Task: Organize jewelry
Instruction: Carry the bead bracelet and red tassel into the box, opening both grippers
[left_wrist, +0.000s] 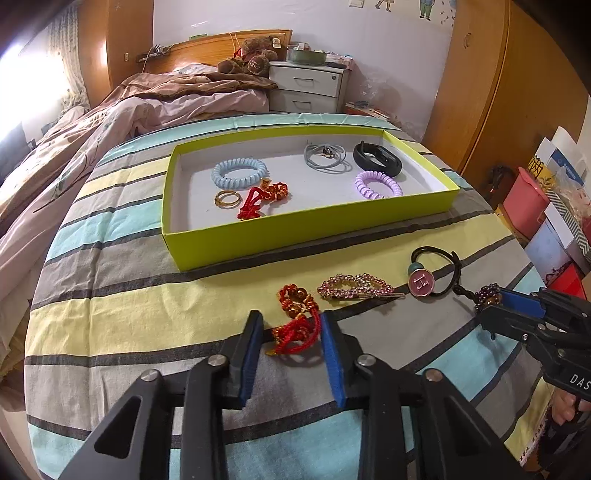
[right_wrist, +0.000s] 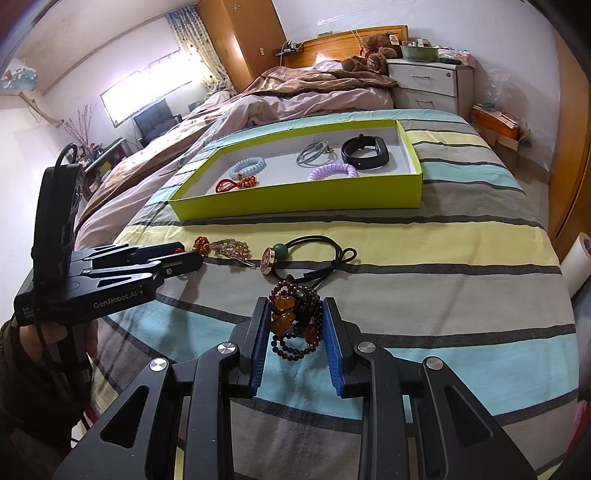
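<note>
A lime-green tray (left_wrist: 295, 230) (right_wrist: 295, 205) lies on the striped bedspread and holds hair ties, a ring, a red knot charm and a black band. My left gripper (left_wrist: 291, 321) stands around a red and gold knotted bracelet (left_wrist: 295, 325), jaws a little apart, pads beside it. My right gripper (right_wrist: 295, 317) (left_wrist: 517, 302) stands around a dark purple bead bracelet with amber charms (right_wrist: 295, 317), jaws close on it. A pink rhinestone hair clip (left_wrist: 351, 286) and a black hair tie with a pink charm (left_wrist: 421, 282) lie between them.
A bed with pink bedding (left_wrist: 110, 122) lies to the left, a white nightstand (left_wrist: 306, 88) behind the tray. Boxes and a pink container (left_wrist: 528, 199) stand at the right edge.
</note>
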